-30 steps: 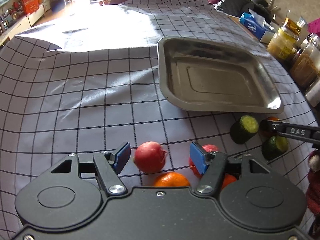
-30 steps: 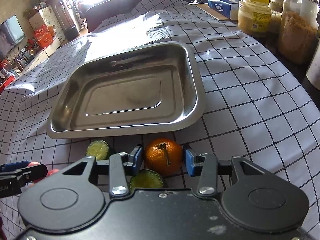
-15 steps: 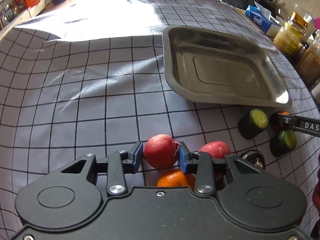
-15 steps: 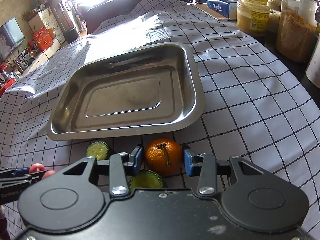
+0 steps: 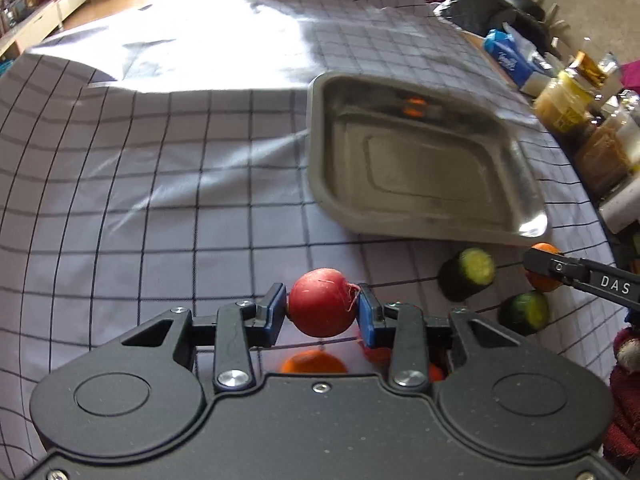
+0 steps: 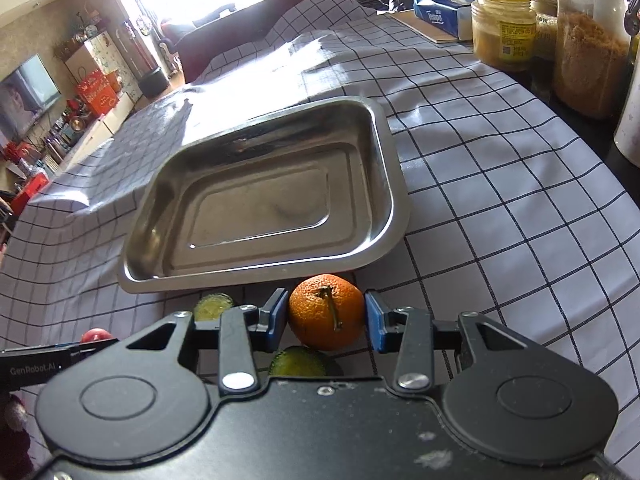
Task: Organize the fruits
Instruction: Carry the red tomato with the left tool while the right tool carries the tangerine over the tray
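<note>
My left gripper (image 5: 323,312) is shut on a red round fruit (image 5: 322,303) and holds it above the checked cloth. Below it lie an orange (image 5: 313,362) and another red fruit (image 5: 376,354), partly hidden. My right gripper (image 6: 326,320) is shut on an orange with a stem (image 6: 326,317), lifted just in front of the empty steel tray (image 6: 384,152). The tray (image 5: 316,152) also shows in the left wrist view, ahead to the right. Two cut green pieces (image 5: 466,274) (image 5: 524,312) lie between the grippers.
Jars (image 6: 592,36) (image 6: 504,20) and a blue tissue pack (image 6: 440,12) stand along the table's right edge. A dark sofa end (image 6: 240,44) lies beyond the table. A green piece (image 6: 302,362) sits under my right gripper, another (image 6: 214,304) by the tray's near rim.
My left gripper closed on the red fruit and lifted it up off the cloth. My right gripper, still shut on the orange, rose and moved closer to the tray.
</note>
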`<state>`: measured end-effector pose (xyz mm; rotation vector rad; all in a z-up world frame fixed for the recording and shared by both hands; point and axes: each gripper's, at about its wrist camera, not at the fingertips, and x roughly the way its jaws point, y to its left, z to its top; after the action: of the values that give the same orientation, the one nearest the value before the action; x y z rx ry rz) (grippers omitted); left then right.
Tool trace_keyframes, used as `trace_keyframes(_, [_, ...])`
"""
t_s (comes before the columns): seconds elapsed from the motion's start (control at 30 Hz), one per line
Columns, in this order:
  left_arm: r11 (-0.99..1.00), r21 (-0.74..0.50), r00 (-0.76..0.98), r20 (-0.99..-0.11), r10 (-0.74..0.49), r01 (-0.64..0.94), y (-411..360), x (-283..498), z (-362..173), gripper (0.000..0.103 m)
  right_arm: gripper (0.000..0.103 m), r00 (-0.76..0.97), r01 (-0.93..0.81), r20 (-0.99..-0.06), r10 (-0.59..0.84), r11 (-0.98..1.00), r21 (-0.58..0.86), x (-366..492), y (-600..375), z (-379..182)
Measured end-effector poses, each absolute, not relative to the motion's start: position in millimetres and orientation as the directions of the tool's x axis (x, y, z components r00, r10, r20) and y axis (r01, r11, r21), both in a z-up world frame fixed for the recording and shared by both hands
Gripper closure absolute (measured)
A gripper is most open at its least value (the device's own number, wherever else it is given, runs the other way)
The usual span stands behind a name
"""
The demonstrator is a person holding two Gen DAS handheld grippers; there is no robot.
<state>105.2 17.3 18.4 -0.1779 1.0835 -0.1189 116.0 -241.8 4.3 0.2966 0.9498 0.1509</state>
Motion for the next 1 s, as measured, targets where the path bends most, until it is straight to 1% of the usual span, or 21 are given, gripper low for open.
trace_keyframes(0.17, [0.978,-0.204,0.497,-0.844,-0.202,0.052,0.3,118.4,44.0,0.058,0.061,0.599,-0.008,-0.747,0.288,0.935,0.354,113.6,-246.5,31.5])
trace_keyframes(0.37, [0.971,-0.218,0.537,-0.811,-0.234,0.094,-22.8,143.3,65.8,0.058,0.061,0.649,-0.010,-0.714,0.261,0.942,0.335,120.8,-236.9,74.4])
trace_keyframes(0.5, [0.979,-0.184,0.570,-0.797,-0.197,0.081,-35.3,157.0,68.8,0.058,0.060,0.655,0.001,-0.712,0.254,0.941,0.337,132.7,-229.7,93.6])
trace_keyframes(0.6, [0.978,-0.198,0.556,-0.806,-0.203,0.070,-36.2,164.8,59.9,0.058,0.060,0.662,0.020,-0.712,0.234,0.944,0.329,141.0,-225.6,102.3])
trace_keyframes(0.67, [0.976,-0.209,0.539,-0.816,-0.209,0.061,-35.1,169.0,52.9,0.058,0.060,0.656,0.036,-0.719,0.229,0.943,0.332,147.3,-224.7,102.3])
trace_keyframes(0.7, [0.979,-0.195,0.528,-0.826,-0.198,0.062,-36.9,172.0,50.1,0.058,0.060,0.648,0.044,-0.727,0.227,0.942,0.333,150.5,-224.7,99.2])
trace_keyframes(0.8, [0.984,-0.171,0.532,-0.828,-0.176,0.059,-38.2,174.8,46.2,0.058,0.060,0.618,0.074,-0.762,0.196,0.949,0.305,157.8,-222.0,81.9])
trace_keyframes(1.0, [0.987,-0.155,0.511,-0.845,-0.155,0.044,-38.7,182.8,36.6,0.058,0.060,0.590,0.098,-0.788,0.175,0.953,0.286,163.5,-224.4,52.4])
